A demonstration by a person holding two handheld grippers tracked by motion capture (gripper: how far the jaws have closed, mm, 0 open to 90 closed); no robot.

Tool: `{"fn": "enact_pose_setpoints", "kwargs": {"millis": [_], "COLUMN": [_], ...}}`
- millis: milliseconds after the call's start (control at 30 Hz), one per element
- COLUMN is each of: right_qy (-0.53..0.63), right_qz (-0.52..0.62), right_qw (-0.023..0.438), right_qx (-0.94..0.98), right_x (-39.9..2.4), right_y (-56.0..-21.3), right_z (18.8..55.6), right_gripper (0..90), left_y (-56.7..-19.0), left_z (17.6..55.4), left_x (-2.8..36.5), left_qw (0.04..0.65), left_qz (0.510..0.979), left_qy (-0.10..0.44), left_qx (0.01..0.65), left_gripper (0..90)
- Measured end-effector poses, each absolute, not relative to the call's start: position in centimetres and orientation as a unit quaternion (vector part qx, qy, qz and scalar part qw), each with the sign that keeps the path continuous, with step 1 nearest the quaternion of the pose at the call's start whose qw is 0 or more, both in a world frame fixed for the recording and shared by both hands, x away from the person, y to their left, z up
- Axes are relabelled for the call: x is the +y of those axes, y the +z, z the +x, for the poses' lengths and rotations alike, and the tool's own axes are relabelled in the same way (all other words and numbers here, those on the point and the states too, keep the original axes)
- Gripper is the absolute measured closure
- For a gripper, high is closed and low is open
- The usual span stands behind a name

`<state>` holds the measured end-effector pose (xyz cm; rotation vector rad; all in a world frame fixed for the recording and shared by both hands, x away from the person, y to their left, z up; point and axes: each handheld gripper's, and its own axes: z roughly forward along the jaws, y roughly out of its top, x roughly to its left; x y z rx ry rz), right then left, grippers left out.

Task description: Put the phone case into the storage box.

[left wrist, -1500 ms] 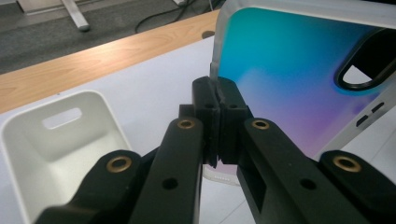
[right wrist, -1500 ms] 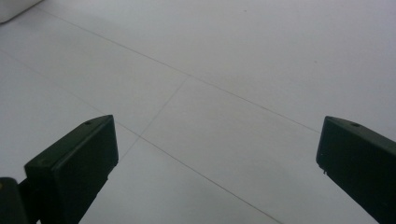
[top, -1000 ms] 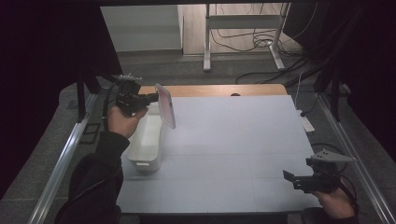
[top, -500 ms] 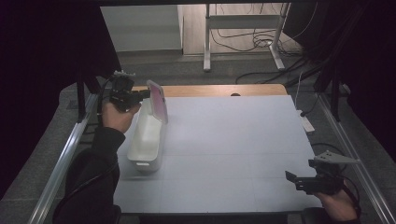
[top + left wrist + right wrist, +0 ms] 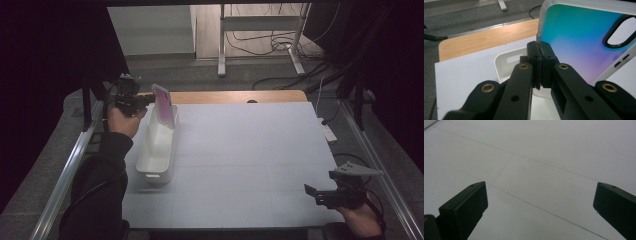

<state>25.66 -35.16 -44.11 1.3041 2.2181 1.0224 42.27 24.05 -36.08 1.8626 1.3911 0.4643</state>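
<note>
My left gripper is shut on the edge of a phone case with a pink-to-blue back and a pale rim. It holds the case upright over the far end of a long white bin. In the left gripper view the jaws meet on the case's rim, with the bin's handle end behind them. My right gripper rests at the front right of the white table. In the right gripper view its jaws stand wide apart, nothing between the fingers.
A wooden strip borders the table's far edge. Metal rails run along both sides. Beyond the table are a stand's legs and loose cables on the floor. A small white device lies by the right edge.
My left hand has carried the phone case from over the bin's middle toward its far end and slightly down. The right gripper has stayed in place.
</note>
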Motion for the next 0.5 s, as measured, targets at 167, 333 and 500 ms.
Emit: {"fn": "enact_pose_setpoints", "kwargs": {"millis": [167, 333, 500], "right_qy": [0.362, 0.362, 0.361], "right_qz": [0.465, 0.465, 0.464], "right_qw": [0.186, 0.185, 0.184], "right_qx": [0.786, 0.786, 0.788], "right_x": [-35.2, -35.2, -35.2], "right_y": [-44.1, -44.1, -44.1], "right_z": [25.7, 25.7, 25.7], "right_gripper": [0.0, 0.0, 0.0], "left_y": [-36.2, -36.5, -37.1], "left_z": [42.8, 43.3, 43.9], "left_x": [24.3, 24.5, 24.7], "left_qw": [0.371, 0.365, 0.362], "left_qz": [0.727, 0.723, 0.717], "left_qy": [0.186, 0.193, 0.196], "left_qx": [0.547, 0.554, 0.563], "left_gripper": [88.1, 88.1, 88.2]}}
